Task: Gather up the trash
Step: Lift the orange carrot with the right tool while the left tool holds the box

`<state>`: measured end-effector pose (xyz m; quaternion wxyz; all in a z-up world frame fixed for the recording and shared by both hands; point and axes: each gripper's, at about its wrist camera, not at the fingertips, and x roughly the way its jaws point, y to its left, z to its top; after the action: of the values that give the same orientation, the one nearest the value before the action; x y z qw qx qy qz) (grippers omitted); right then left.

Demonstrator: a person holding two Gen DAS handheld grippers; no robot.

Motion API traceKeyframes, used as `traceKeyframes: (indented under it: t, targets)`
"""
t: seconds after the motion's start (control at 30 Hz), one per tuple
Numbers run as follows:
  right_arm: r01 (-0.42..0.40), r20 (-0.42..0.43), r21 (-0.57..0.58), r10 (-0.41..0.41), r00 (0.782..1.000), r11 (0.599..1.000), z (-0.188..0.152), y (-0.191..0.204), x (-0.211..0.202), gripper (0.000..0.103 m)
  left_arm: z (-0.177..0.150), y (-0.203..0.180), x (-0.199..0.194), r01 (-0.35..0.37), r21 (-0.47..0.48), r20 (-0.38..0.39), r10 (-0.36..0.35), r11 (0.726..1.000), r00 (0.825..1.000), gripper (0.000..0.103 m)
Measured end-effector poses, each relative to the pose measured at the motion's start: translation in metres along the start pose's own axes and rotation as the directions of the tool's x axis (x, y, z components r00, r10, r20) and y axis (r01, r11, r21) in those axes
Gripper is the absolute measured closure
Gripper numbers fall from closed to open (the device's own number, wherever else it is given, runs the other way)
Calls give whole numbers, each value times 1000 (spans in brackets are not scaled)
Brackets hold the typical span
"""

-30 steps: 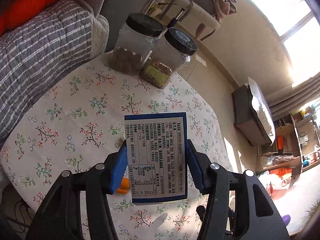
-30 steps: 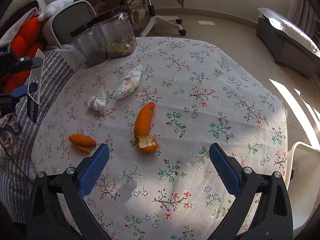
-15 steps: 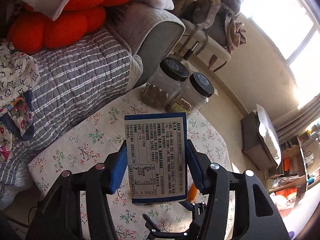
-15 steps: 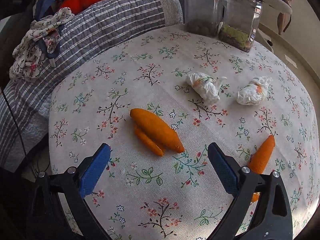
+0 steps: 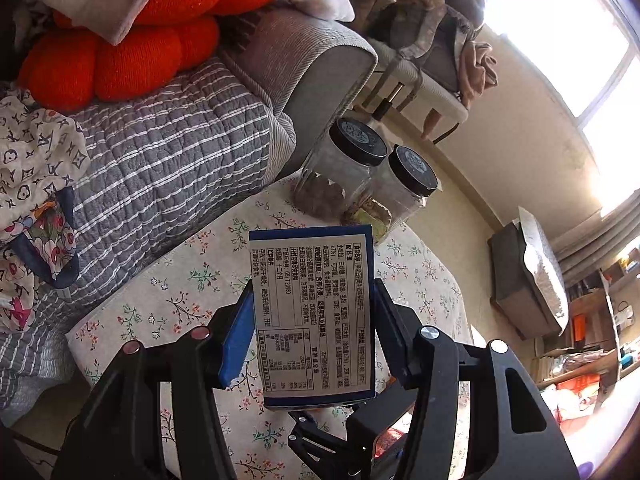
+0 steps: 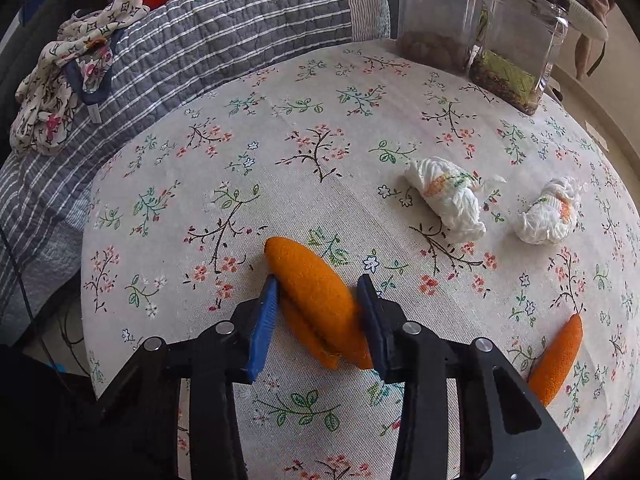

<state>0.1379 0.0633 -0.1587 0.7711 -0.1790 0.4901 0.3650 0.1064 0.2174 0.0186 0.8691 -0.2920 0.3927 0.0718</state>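
The left gripper (image 5: pixel 316 330) has its blue-padded fingers (image 5: pixel 236 340) about half apart and pressed on the two sides of a flat blue-edged carton with a white printed label (image 5: pixel 316 312), held up above the round desk covered in a floral cloth (image 5: pixel 188 280). Beyond the carton two clear plastic jars with black lids (image 5: pixel 360 168) stand side by side at the far edge of the desk, next to a grey striped quilted sofa (image 5: pixel 168 160) carrying orange knitted cushions (image 5: pixel 132 48).

The right gripper (image 6: pixel 318 320) points down at the desk (image 6: pixel 280 140). Its fingers (image 6: pixel 262 328) have just been closing and now stand narrow, one on each side of a pair of curved orange peel pieces (image 6: pixel 316 292) lying together on the cloth — the right pad touches the peel, the left one lies against its edge. A third strip of orange peel (image 6: pixel 558 356) lies well apart at the right edge of the desk. Two crumpled white paper tissues (image 6: pixel 448 200) lie beside each other beyond the peel, between it and the jars (image 6: pixel 472 28) — both untouched.
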Motion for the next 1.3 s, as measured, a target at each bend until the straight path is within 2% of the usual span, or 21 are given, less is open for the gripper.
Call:
traceKeyframes:
  t: [0.07, 0.17, 0.5, 0.67, 0.83, 1.0, 1.3]
  targets:
    - [13, 4, 0, -13, 1000, 1000, 0, 3, 0, 77, 0, 2, 0, -4, -4, -1, 4, 1000, 1000, 48]
    - [35, 17, 19, -35, 999, 999, 2, 5, -2, 84, 1, 2, 1, -6, -6, -4, 6, 1000, 1000, 48]
    - [91, 134, 214, -122, 983, 973, 12, -17, -46, 86, 1, 5, 2, -10, -13, -16, 10, 1000, 1000, 48]
    - [111, 202, 321, -183, 962, 941, 14, -33, -84, 86, -3, -1, 3, 6, 2, -27, -6, 1000, 1000, 48]
    - [145, 235, 414, -260, 937, 898, 11, -45, -117, 86, -8, -9, 4, 21, 14, -36, -20, 1000, 999, 48]
    - [196, 241, 490, -349, 906, 849, -3, -57, -144, 86, -17, -23, 5, 29, 52, -43, -27, 998, 999, 48]
    - [241, 225, 599, -449, 865, 764, -41, -80, -185, 85, -47, -70, 5, 80, 161, -50, -72, 984, 996, 48]
